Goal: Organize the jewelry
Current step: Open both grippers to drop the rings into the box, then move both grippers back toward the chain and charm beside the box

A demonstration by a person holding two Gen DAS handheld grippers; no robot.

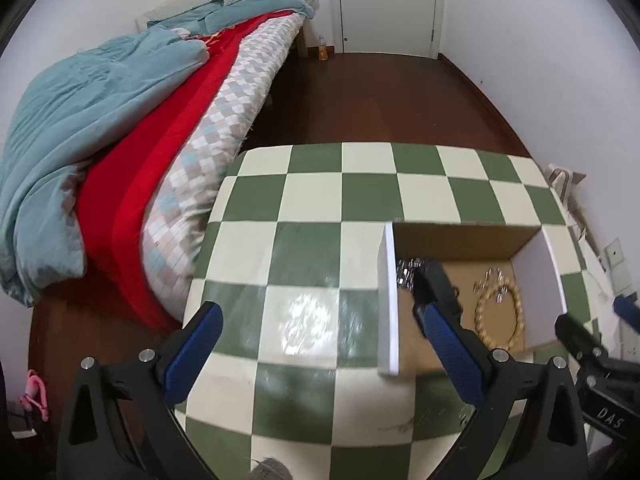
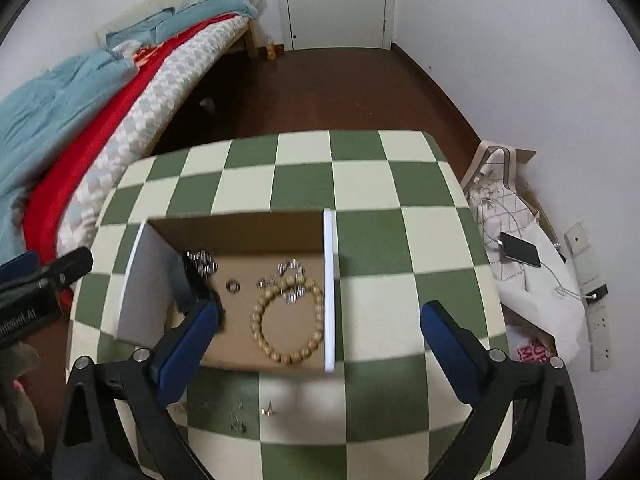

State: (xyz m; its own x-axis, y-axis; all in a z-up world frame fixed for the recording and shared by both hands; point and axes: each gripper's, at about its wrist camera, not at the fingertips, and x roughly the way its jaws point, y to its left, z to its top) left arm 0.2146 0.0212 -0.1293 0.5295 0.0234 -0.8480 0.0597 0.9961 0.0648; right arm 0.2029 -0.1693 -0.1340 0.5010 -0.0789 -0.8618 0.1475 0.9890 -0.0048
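An open cardboard box (image 2: 248,228) with white side walls stands on the green and cream checkered table (image 2: 360,168). Inside lie a wooden bead bracelet (image 2: 288,320), silver pieces (image 2: 292,274), a small ring (image 2: 233,286) and a silver pile (image 2: 202,264) beside a dark blurred object (image 2: 186,280). A tiny silver piece (image 2: 269,408) lies on the table before the box. My right gripper (image 2: 320,306) hangs open over the box's right half, nothing between its fingers. My left gripper (image 1: 320,292) is open and empty left of the box (image 1: 460,236), its right finger at the box's left wall; the bracelet (image 1: 500,316) shows there.
A bed with a blue duvet (image 1: 92,120) and red blanket runs along the table's left side. A phone (image 2: 520,250) on a charging cable lies on white cloth right of the table, by a power strip (image 2: 600,328). A white door (image 1: 386,4) stands beyond the wooden floor.
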